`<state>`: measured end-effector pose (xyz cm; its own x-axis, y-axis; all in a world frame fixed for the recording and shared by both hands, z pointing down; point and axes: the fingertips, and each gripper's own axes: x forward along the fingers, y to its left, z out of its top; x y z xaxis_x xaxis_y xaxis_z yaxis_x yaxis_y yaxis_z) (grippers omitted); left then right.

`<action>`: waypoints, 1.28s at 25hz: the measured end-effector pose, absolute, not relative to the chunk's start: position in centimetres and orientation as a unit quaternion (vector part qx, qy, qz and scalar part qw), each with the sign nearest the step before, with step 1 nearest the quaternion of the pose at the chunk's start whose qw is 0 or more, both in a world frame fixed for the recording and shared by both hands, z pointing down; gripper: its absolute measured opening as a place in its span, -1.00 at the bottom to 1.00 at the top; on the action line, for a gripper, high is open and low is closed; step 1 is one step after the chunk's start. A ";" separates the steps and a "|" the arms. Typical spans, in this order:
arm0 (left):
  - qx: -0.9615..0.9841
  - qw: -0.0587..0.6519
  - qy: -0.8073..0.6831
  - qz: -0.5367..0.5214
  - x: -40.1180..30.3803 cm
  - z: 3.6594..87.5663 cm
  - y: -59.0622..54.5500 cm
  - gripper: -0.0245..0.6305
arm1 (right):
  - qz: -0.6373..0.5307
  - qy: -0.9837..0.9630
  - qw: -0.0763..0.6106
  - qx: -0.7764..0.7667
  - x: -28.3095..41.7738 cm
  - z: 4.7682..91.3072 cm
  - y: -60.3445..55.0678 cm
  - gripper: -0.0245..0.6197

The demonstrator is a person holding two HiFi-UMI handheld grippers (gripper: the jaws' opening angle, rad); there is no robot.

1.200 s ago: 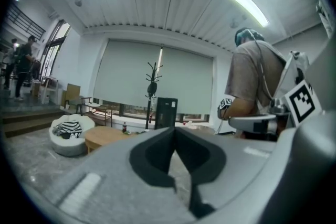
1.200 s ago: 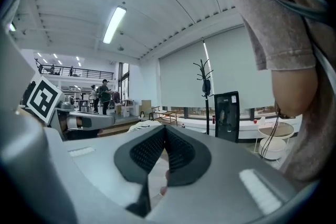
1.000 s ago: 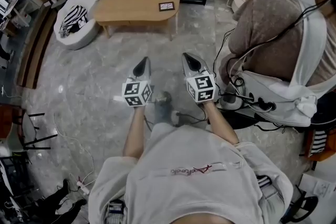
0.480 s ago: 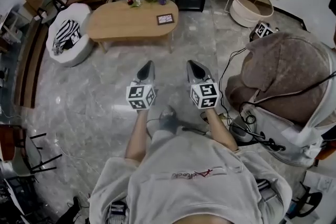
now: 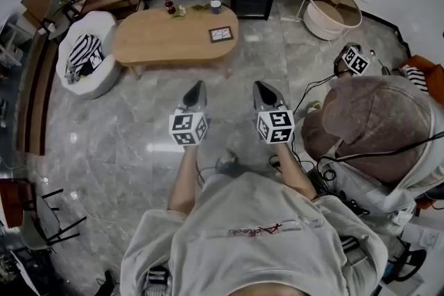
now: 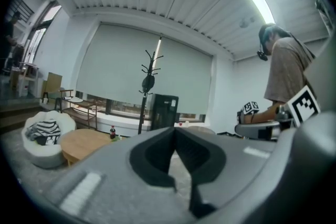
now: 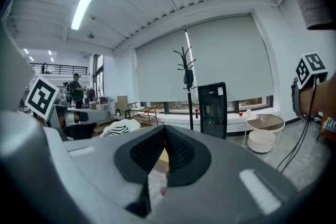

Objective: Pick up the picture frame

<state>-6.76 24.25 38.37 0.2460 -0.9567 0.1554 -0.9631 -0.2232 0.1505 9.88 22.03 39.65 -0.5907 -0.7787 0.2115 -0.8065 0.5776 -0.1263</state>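
Far ahead on the oval wooden table (image 5: 156, 45), the dark rectangular picture frame (image 5: 220, 34) lies flat, probably beyond reach; the left gripper (image 5: 198, 86) and right gripper (image 5: 259, 86) aim toward it, both closed and empty.

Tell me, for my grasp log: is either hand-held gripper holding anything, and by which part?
Nothing is held. The left hand-held gripper and the right hand-held gripper are shut and empty; the picture frame lies untouched on the table.
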 end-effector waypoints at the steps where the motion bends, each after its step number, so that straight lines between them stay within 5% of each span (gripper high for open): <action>1: 0.782 0.108 -0.613 0.014 -7.5 38.3 23.6 -0.92 | 0.105 -0.884 0.067 0.451 9.4 39.6 21.4 -0.91; 32: 0.794 0.094 -0.600 0.020 -13.0 37.4 17.4 -0.92 | 0.097 -0.873 0.060 0.474 5.3 38.8 14.9 -0.91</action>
<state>-12.98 17.37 37.43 0.2801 -0.9491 0.1439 -0.9565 -0.2631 0.1259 5.30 14.91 38.75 -0.5441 -0.8157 0.1961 -0.8389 0.5326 -0.1124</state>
